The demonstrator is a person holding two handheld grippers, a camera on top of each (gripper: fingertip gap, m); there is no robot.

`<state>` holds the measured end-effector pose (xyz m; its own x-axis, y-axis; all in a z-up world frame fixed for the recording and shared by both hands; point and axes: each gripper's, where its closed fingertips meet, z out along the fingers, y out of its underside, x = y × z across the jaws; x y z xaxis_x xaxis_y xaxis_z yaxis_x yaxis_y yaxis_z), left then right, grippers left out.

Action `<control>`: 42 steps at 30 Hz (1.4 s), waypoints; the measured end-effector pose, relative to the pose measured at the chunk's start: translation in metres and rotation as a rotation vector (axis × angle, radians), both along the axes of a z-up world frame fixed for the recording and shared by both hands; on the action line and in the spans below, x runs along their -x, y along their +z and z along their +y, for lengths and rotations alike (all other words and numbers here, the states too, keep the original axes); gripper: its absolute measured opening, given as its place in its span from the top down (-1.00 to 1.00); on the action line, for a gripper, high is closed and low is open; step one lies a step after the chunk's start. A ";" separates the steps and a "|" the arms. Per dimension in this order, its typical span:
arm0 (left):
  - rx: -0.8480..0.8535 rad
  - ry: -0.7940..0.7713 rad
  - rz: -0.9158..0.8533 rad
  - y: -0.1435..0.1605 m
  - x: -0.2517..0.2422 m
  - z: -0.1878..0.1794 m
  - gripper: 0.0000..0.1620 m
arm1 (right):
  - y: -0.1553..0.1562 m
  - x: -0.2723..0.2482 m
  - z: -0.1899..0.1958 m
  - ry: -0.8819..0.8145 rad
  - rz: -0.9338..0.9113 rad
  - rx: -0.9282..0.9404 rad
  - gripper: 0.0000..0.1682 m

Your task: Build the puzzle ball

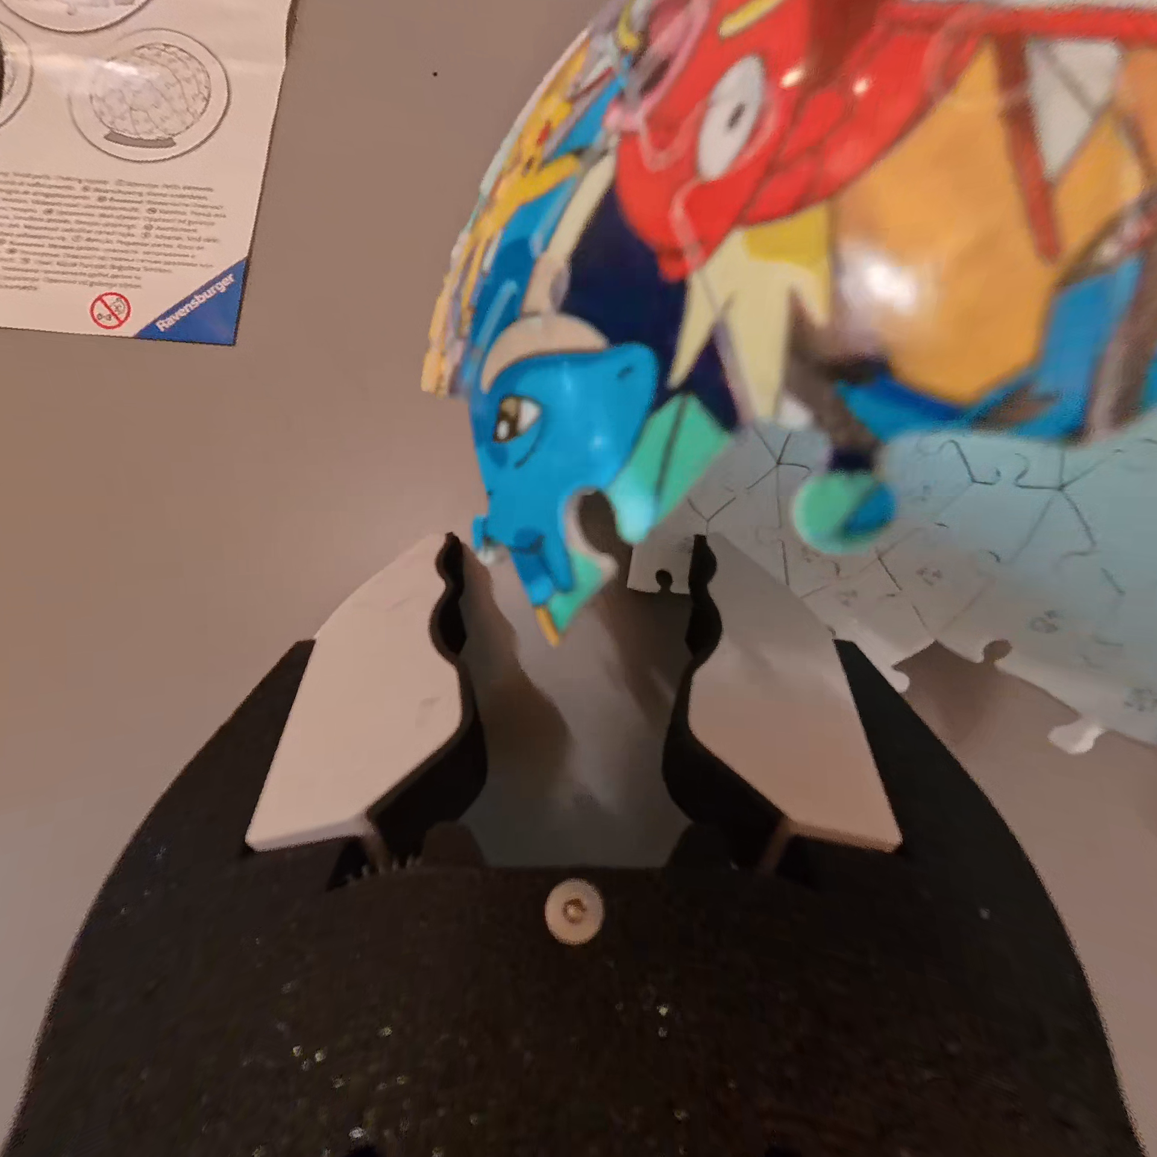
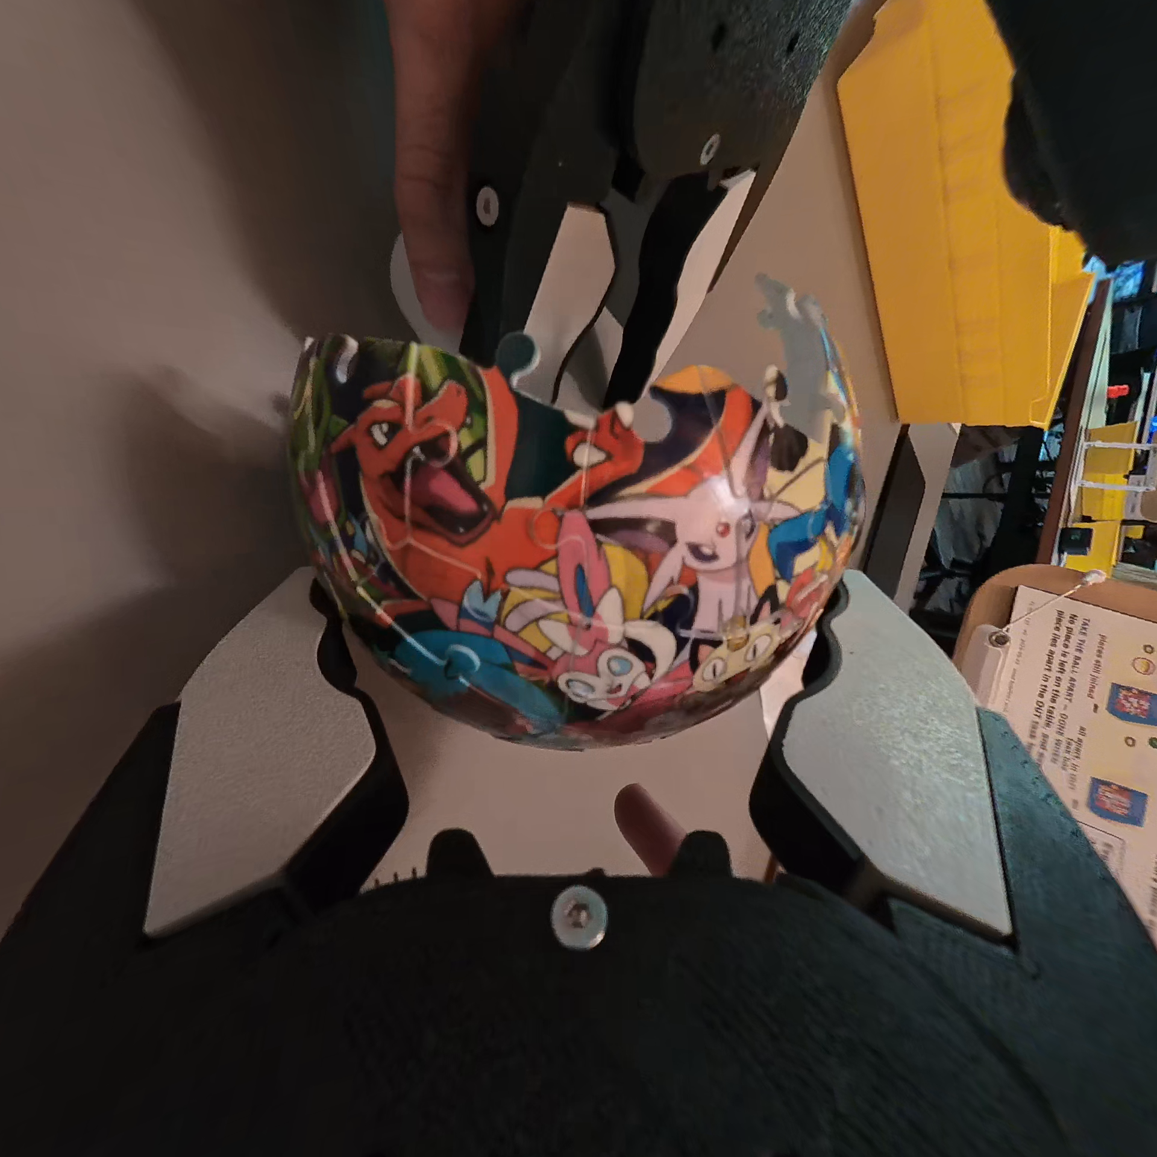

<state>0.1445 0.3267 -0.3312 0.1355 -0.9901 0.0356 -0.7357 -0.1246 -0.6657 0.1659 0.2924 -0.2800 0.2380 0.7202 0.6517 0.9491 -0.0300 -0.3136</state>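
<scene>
Right wrist view shows the right gripper (image 2: pixel 579 617) clenched around the lower part of the colourful, half-built plastic puzzle ball (image 2: pixel 576 532), holding it lifted with the open jagged rim upward, probably so that pieces can enter from above. The left gripper (image 2: pixel 588 382) reaches down to that rim, released and holding nothing, above the grey surface (image 1: pixel 250 501).

Half-built puzzle ball (image 2: pixel 576 538) fills the span between the right gripper (image 2: pixel 579 617) fingers, touching both. Left gripper (image 2: pixel 582 382) crowds the open rim from above, a person's finger (image 2: pixel 432 206) alongside. Grey tabletop (image 1: pixel 350 313) left of the ball is free up to the instruction sheet (image 1: pixel 125 175)
</scene>
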 end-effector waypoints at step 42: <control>0.088 -0.051 -0.081 0.005 -0.018 0.021 0.02 | 0.003 0.012 0.022 0.060 0.390 0.120 -0.68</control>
<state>0.1627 0.3474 -0.3263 0.0787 -0.9882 0.1312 -0.6870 -0.1492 -0.7112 0.1542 0.3148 -0.2772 0.4059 0.8055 0.4317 0.7611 -0.0364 -0.6476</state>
